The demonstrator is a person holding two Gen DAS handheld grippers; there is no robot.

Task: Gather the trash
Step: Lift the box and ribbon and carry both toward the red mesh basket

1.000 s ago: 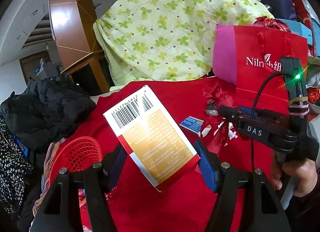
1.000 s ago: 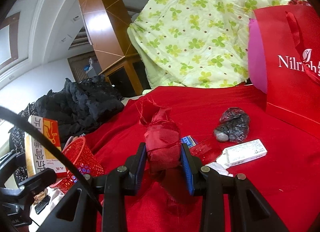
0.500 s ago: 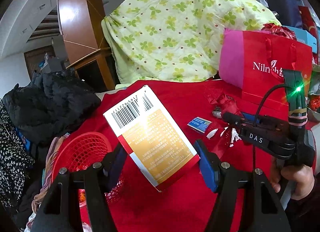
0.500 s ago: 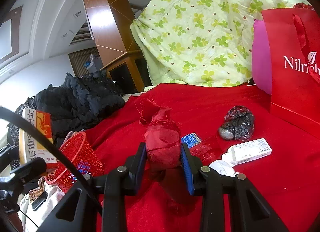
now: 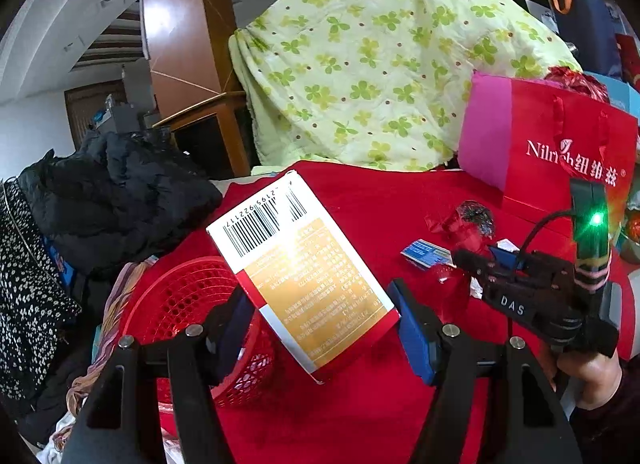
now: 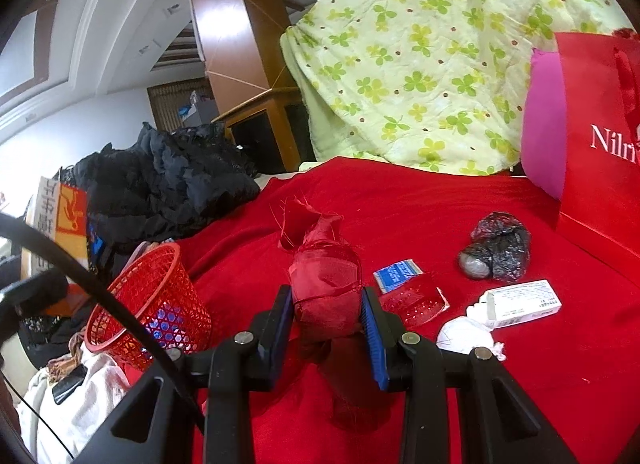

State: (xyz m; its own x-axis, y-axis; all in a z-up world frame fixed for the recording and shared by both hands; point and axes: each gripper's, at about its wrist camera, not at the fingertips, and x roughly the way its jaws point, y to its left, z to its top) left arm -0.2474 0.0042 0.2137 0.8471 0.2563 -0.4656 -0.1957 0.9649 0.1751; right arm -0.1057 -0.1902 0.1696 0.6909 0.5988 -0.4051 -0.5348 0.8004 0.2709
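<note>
My left tongs [image 5: 324,328] are clamped on a gold-and-white carton [image 5: 302,268], tilted with its barcode end away from me, held above the red cloth of the counter [image 5: 360,416]. Just behind and left of the carton sits the red mesh basket [image 5: 180,304] at the counter's edge; the carton hides part of its rim. My right tongs [image 6: 326,324] are closed on a red wrapped bundle [image 6: 324,284], its twisted top pointing up and away.

From the right wrist view the basket [image 6: 152,304] shows something blue through the mesh, but I cannot make out what it is. Loose trash lies on the cloth beyond the right tongs: a small blue packet [image 6: 398,273], a clear red plastic piece [image 6: 414,302], a crumpled white tissue [image 6: 464,338] touching a white box [image 6: 520,304], and farther off a black crumpled bag [image 6: 498,246]. Farther still stands a red gift bag [image 6: 600,168], cut off at the frame edge, so its contents are hidden here. Behind everything hangs a green flowered quilt [image 6: 432,64], with a black jacket [image 6: 160,192] heaped to the left.
</note>
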